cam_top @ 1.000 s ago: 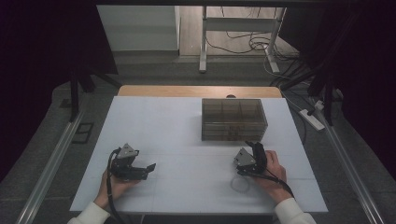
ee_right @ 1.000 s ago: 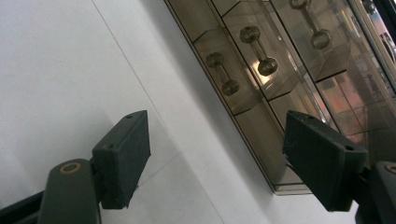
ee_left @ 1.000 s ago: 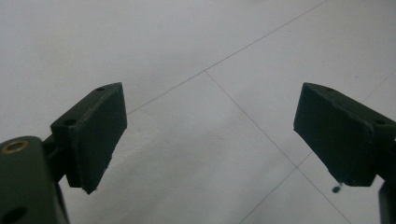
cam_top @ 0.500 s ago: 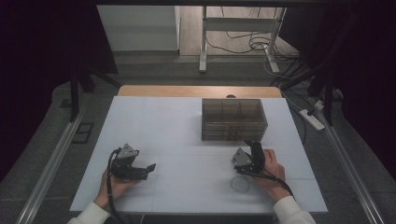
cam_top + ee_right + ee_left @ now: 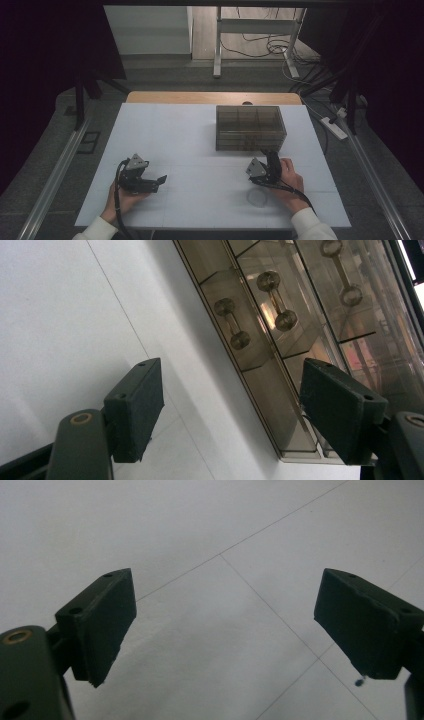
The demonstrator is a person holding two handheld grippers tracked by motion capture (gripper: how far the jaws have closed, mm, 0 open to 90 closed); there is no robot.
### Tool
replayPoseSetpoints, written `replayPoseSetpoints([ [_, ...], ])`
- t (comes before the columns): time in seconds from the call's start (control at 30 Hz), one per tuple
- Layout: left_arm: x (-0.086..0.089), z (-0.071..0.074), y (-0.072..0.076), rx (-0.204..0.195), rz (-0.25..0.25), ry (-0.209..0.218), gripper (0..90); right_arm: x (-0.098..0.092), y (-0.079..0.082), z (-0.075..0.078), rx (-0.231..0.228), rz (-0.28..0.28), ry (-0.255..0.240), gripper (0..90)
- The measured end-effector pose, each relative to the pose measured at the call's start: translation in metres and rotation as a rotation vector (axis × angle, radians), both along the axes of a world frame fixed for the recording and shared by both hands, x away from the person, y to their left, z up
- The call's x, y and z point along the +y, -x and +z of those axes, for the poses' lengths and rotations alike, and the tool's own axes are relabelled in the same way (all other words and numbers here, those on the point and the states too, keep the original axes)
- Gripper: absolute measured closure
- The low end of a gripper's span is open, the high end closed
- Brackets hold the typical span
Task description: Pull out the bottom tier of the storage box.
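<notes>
High view: one white surface (image 5: 200,150) ruled with thin lines. One clear smoky-brown box (image 5: 250,128) standing on its far right part, split by partitions into compartments, with stacked drawer levels showing on its front. Two claws low on the surface, well apart: left claw (image 5: 161,178) held in a hand near the left front, pointing right; right claw (image 5: 272,157) held in the other hand just in front of the box's near right corner. One faint round mark (image 5: 257,196) lying on the surface beside the right hand; cannot tell what.

Left gripper view: left claw (image 5: 225,625) spread wide, nothing between the two black pads, only bare white surface beyond.

Right gripper view: right claw (image 5: 232,410) likewise spread wide and holding nothing. Close ahead, the box front (image 5: 280,340), see-through, with three brass dumbbell-shaped handles (image 5: 233,323) counted on its drawers.
</notes>
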State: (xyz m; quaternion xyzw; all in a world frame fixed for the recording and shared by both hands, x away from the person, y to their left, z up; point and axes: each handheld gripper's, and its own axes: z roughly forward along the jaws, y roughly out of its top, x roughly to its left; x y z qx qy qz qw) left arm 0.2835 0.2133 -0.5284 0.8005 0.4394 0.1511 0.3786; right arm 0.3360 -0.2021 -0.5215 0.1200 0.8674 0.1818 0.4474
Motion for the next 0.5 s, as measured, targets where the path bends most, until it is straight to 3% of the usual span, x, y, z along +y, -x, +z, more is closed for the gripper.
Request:
replayPoseSetpoints([
  [0.5,0.0,-0.0001,0.0,0.0,-0.001,-0.001,10.8,0.0038,-0.003,-0.0024,-0.017,0.015,0.025,29.4],
])
